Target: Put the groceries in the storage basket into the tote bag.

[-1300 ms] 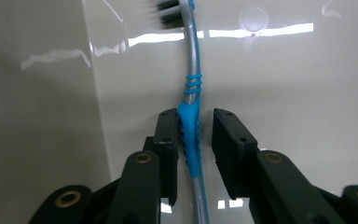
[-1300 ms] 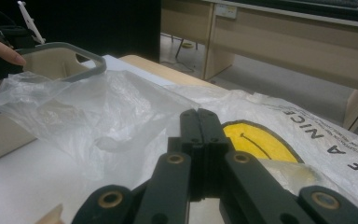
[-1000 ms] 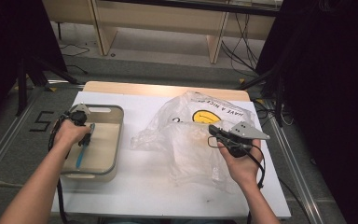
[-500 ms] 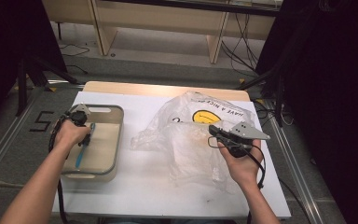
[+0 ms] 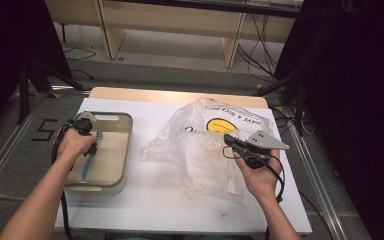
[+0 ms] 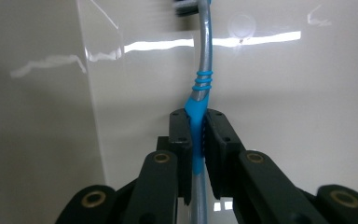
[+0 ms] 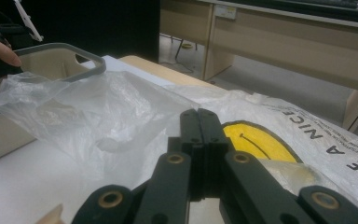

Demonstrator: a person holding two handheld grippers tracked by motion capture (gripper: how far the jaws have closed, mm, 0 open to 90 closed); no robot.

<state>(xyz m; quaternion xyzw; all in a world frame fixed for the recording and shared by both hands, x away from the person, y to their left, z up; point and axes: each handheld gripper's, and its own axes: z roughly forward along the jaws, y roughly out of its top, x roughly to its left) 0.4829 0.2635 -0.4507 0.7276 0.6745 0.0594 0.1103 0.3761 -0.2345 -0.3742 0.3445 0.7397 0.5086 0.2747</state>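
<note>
High view first: the white table (image 5: 160, 210) is the biggest thing, and on its right half lies a large clear plastic bag (image 5: 205, 160), wrinkled, with a yellow smiley face and black letters printed on it. On the left side of the table stands a grey plastic bin (image 5: 125, 150) with rounded corners and a pale inner floor.

Over this bin the person holds the left gripper (image 5: 91, 142). Between its jaws is a toothbrush (image 5: 87, 165), and its blue handle end lies slanted down toward the bin floor. In the left gripper view the toothbrush (image 6: 200, 93) looks like this: a silver-grey neck which curves a little, three thin blue rings around it, then a bright blue grip part. The dark brush head is at the top edge, blurred. The two black jaws press the blue part from both sides, so the grip is firm; they have just been closing a little more on it. The brush hangs close above the glossy bin floor; whether the head touches it I cannot tell.

The right gripper (image 5: 228, 140) rests at the middle of the bag, near the smiley face. In the right gripper view its jaws (image 7: 204, 135) stand fully together, pad against pad, above the bag (image 7: 98, 116); I cannot tell if any plastic film is pinched between them.
</note>
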